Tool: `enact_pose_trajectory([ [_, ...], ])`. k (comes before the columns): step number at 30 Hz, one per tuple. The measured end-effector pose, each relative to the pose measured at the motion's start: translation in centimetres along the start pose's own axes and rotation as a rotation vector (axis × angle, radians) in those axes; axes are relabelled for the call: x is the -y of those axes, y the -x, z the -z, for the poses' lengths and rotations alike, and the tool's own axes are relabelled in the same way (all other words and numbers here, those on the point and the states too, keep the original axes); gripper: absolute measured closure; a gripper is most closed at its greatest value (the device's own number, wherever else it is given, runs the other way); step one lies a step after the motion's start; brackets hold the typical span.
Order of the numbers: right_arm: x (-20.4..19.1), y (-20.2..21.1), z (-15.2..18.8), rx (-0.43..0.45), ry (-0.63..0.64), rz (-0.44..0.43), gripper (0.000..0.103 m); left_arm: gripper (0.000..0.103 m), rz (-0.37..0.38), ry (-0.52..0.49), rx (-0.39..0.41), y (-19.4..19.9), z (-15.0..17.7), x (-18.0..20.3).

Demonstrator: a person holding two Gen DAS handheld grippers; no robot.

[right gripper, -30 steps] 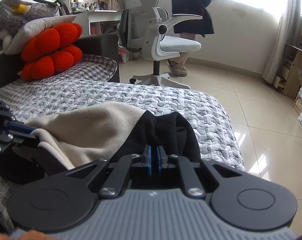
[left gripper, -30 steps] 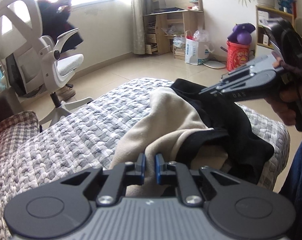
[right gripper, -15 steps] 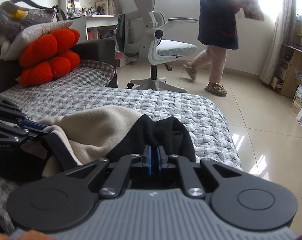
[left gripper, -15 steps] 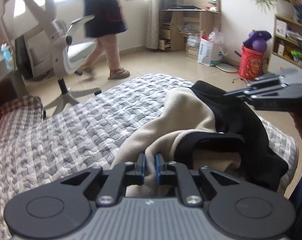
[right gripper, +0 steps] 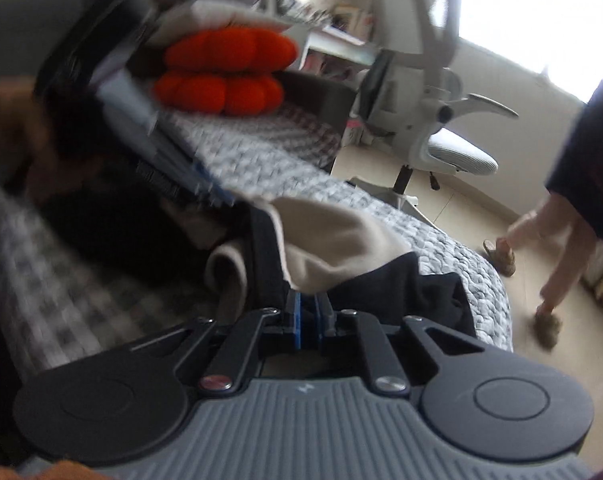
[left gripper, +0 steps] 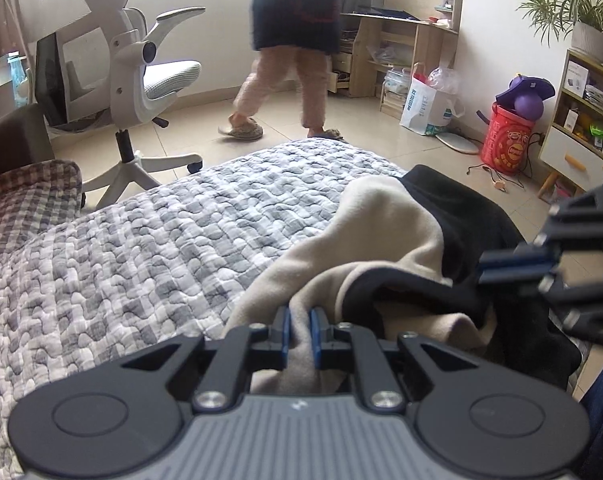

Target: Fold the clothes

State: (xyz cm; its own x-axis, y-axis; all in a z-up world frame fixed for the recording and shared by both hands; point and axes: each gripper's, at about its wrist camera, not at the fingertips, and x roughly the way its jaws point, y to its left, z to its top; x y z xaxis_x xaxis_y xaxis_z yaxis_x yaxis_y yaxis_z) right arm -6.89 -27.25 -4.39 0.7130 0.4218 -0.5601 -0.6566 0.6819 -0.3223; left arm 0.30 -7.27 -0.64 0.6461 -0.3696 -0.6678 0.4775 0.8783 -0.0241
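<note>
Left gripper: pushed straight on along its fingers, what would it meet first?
The left gripper, already shut on the beige fleece garment with black trim, would likely just press further into that garment; depth is uncertain.

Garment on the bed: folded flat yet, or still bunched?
Still bunched: the garment humps up off the quilt, pinched by both tongs.

Window [right gripper: 501, 8] glare blown out; right wrist view motion-blurred; fisheye edges bent

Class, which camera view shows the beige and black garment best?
The left wrist view: the garment is sharp, its beige side and black lining draped across the quilt, pinched by the left claw. The right wrist view is blurred and shows only a bunched part.
</note>
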Motion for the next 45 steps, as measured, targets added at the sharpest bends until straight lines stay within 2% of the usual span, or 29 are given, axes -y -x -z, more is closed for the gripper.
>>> enact_pose_trajectory([
  [4,-0.6,-0.4,0.4,-0.020,0.073,0.023,0.089,0.091,0.000,0.000,0.000,0.0,0.2,-0.1],
  [6,-0.7,-0.4,0.6,-0.015,0.092,0.032,0.077,0.091,0.001,0.004,-0.001,0.1,0.3,-0.2],
  [7,-0.8,-0.4,0.6,-0.011,0.099,0.038,0.046,0.091,0.000,0.003,-0.001,0.1,0.3,-0.1],
  [8,-0.9,-0.4,0.7,-0.006,0.106,0.044,0.019,0.091,-0.002,0.002,-0.001,0.1,0.3,0.0],
  [9,-1.0,-0.4,0.8,-0.002,0.113,0.049,0.017,0.091,-0.003,0.000,-0.001,0.1,0.3,0.0],
  [13,-1.3,-0.3,1.0,0.016,0.142,0.072,0.020,0.091,-0.003,-0.005,-0.004,0.1,0.2,0.2],
  [18,-1.0,-0.6,0.9,0.026,0.140,0.093,0.032,0.090,-0.003,0.000,-0.007,0.2,0.2,0.1],
  [20,-1.1,-0.8,0.9,0.024,0.148,0.091,0.043,0.090,-0.003,0.000,-0.009,0.2,0.1,0.2],
  [22,-1.3,-1.0,0.8,0.023,0.156,0.089,0.046,0.090,-0.003,-0.002,-0.010,0.2,0.1,0.2],
  [24,-1.7,-1.4,0.7,0.016,0.186,0.094,0.061,0.090,-0.004,-0.009,-0.011,0.1,0.1,0.4],
  [25,-1.6,-1.5,0.5,0.019,0.187,0.094,0.088,0.090,-0.005,-0.013,-0.010,0.2,0.1,0.4],
  [26,-1.4,-1.5,0.3,0.028,0.170,0.095,0.090,0.089,-0.007,-0.016,-0.009,0.2,0.1,0.5],
  [32,0.7,-0.3,-0.5,0.122,0.034,0.136,0.091,0.086,-0.001,-0.049,0.003,0.6,0.4,0.8],
  [35,0.9,-0.6,-0.6,0.119,0.026,0.161,0.091,0.072,-0.012,-0.079,0.011,0.9,0.7,1.3],
  [37,0.9,-0.9,-0.7,0.114,0.025,0.172,0.091,0.054,-0.009,-0.107,0.017,1.4,1.0,1.7],
  [40,1.8,-0.5,-0.9,0.137,-0.026,0.185,0.091,0.040,0.007,-0.146,0.045,2.8,1.7,2.0],
  [45,2.8,-0.3,-1.3,0.165,-0.091,0.210,0.091,0.027,0.056,-0.206,0.107,5.1,2.5,2.5],
])
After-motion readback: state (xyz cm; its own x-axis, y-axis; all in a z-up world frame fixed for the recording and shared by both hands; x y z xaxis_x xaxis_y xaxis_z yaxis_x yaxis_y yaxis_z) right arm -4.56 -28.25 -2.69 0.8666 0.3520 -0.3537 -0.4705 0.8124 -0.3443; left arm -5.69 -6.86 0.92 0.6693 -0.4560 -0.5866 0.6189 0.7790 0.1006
